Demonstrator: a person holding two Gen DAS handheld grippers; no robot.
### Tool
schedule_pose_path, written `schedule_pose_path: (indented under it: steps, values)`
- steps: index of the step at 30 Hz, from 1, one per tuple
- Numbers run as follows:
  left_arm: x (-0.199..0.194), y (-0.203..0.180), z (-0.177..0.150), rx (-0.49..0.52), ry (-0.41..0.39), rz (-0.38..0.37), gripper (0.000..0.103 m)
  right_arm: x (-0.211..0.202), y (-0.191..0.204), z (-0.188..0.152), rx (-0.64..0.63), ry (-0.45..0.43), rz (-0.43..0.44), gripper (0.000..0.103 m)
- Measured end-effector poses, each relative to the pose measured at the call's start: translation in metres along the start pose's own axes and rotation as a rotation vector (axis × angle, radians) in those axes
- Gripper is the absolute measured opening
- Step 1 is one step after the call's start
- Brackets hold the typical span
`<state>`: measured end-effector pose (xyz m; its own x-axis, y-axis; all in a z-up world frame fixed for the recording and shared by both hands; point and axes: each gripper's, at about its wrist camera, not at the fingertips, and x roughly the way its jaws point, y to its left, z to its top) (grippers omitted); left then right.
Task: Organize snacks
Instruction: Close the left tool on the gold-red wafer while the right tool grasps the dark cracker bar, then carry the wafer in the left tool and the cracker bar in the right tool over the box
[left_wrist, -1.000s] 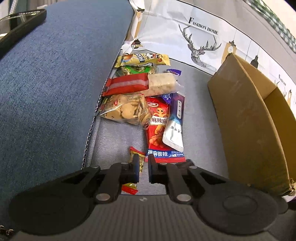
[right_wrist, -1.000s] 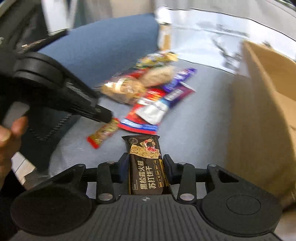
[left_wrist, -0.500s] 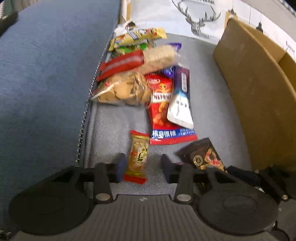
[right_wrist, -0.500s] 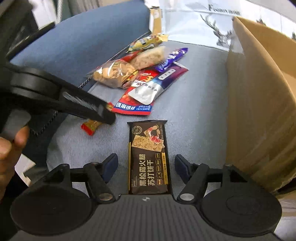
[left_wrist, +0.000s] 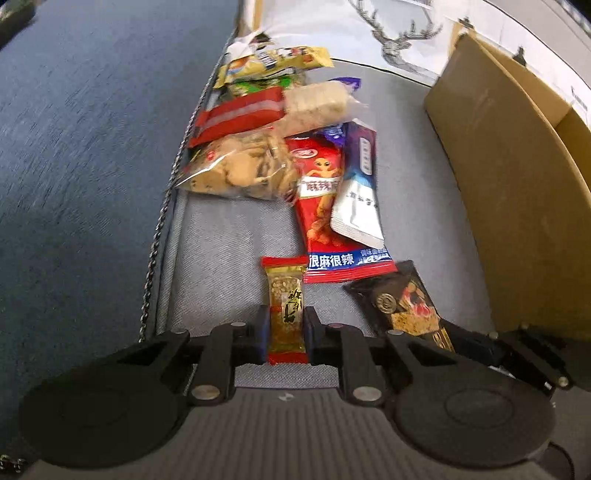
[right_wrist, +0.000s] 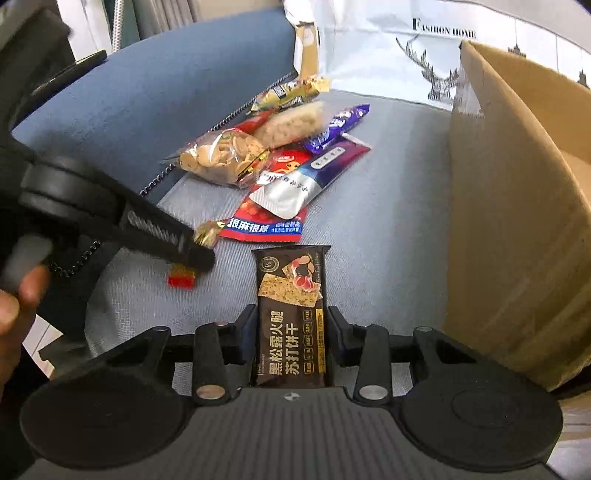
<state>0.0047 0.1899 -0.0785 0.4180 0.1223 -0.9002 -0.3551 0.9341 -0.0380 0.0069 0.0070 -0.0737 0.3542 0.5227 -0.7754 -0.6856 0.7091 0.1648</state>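
A small gold-and-red snack bar (left_wrist: 286, 310) lies on the grey seat, and my left gripper (left_wrist: 285, 332) has its jaws closing, the pads pressing both its long sides. My right gripper (right_wrist: 291, 325) is closing on a black cracker pack (right_wrist: 290, 295), with both pads against its edges. That pack (left_wrist: 402, 306) also shows at the right of the left wrist view. Beyond lies a pile: a clear cookie bag (left_wrist: 243, 170), a red spicy pack (left_wrist: 325, 206), a silver-purple sachet (left_wrist: 358, 199) and several other wrappers. An open cardboard box (right_wrist: 509, 221) stands to the right.
A blue cushion (left_wrist: 74, 147) rises on the left, edged by a zipper chain (left_wrist: 162, 206). A white cloth with a deer print (left_wrist: 388, 33) lies behind the pile. A person's hand (right_wrist: 14, 302) holds the left gripper (right_wrist: 199, 254).
The left gripper came down, opened around the gold bar and closed on it. The right gripper spread wide around the black pack half a second ago and has closed on it again.
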Motion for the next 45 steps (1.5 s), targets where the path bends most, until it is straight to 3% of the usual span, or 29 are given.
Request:
schedule_pose_path:
  steps: [8, 13, 14, 15, 16, 22, 25, 27, 29, 30, 33, 36, 37, 38, 39, 41, 45]
  values:
    - [-0.020, 0.006, 0.005, -0.062, -0.101, -0.033, 0.018, -0.016, -0.003, 0.008, 0.042, -0.070, 0.009, 0.040]
    - [-0.036, 0.009, 0.007, -0.117, -0.159, -0.106, 0.018, -0.041, 0.001, 0.017, 0.035, -0.123, 0.027, 0.039]
    - [-0.040, 0.008, 0.007, -0.123, -0.173, -0.117, 0.018, -0.048, 0.001, 0.021, 0.038, -0.135, 0.028, 0.033]
    - [-0.045, 0.008, 0.008, -0.132, -0.191, -0.130, 0.018, -0.054, 0.000, 0.024, 0.038, -0.143, 0.027, 0.014]
    - [-0.050, 0.007, 0.008, -0.140, -0.210, -0.141, 0.018, -0.061, -0.001, 0.028, 0.043, -0.152, 0.026, 0.009]
    - [-0.071, 0.001, 0.011, -0.176, -0.309, -0.173, 0.018, -0.099, -0.015, 0.044, 0.073, -0.220, 0.033, 0.009]
    - [-0.071, 0.007, 0.013, -0.213, -0.297, -0.173, 0.018, -0.086, -0.013, 0.038, 0.047, -0.150, 0.051, 0.019]
    - [-0.072, 0.010, 0.012, -0.212, -0.297, -0.165, 0.018, -0.077, -0.004, 0.025, 0.026, -0.126, 0.049, 0.051]
    - [-0.071, 0.010, 0.011, -0.208, -0.286, -0.160, 0.018, -0.066, 0.010, 0.013, -0.015, -0.104, 0.049, 0.067]
    - [-0.071, 0.009, 0.010, -0.204, -0.284, -0.159, 0.018, -0.059, 0.016, 0.009, -0.032, -0.090, 0.050, 0.073]
    - [-0.071, 0.009, 0.010, -0.188, -0.285, -0.148, 0.018, -0.031, 0.030, 0.001, -0.039, -0.022, 0.019, 0.077]
    - [-0.071, 0.010, 0.010, -0.192, -0.286, -0.152, 0.018, -0.007, 0.030, -0.007, 0.005, 0.067, -0.035, 0.073]
    - [-0.071, 0.011, 0.010, -0.193, -0.284, -0.153, 0.018, -0.006, 0.031, -0.010, -0.011, 0.049, -0.054, 0.067]
    - [-0.070, 0.011, 0.010, -0.198, -0.280, -0.155, 0.018, -0.007, 0.035, -0.012, -0.046, 0.032, -0.074, 0.045]
    - [-0.070, 0.011, 0.010, -0.204, -0.279, -0.157, 0.018, -0.009, 0.036, -0.012, -0.068, 0.019, -0.081, 0.041]
    - [-0.072, 0.013, 0.011, -0.217, -0.287, -0.161, 0.018, -0.014, 0.030, -0.008, -0.030, 0.003, -0.049, 0.041]
    - [-0.079, 0.014, 0.011, -0.250, -0.311, -0.171, 0.018, -0.038, 0.020, 0.008, 0.000, -0.083, -0.067, 0.041]
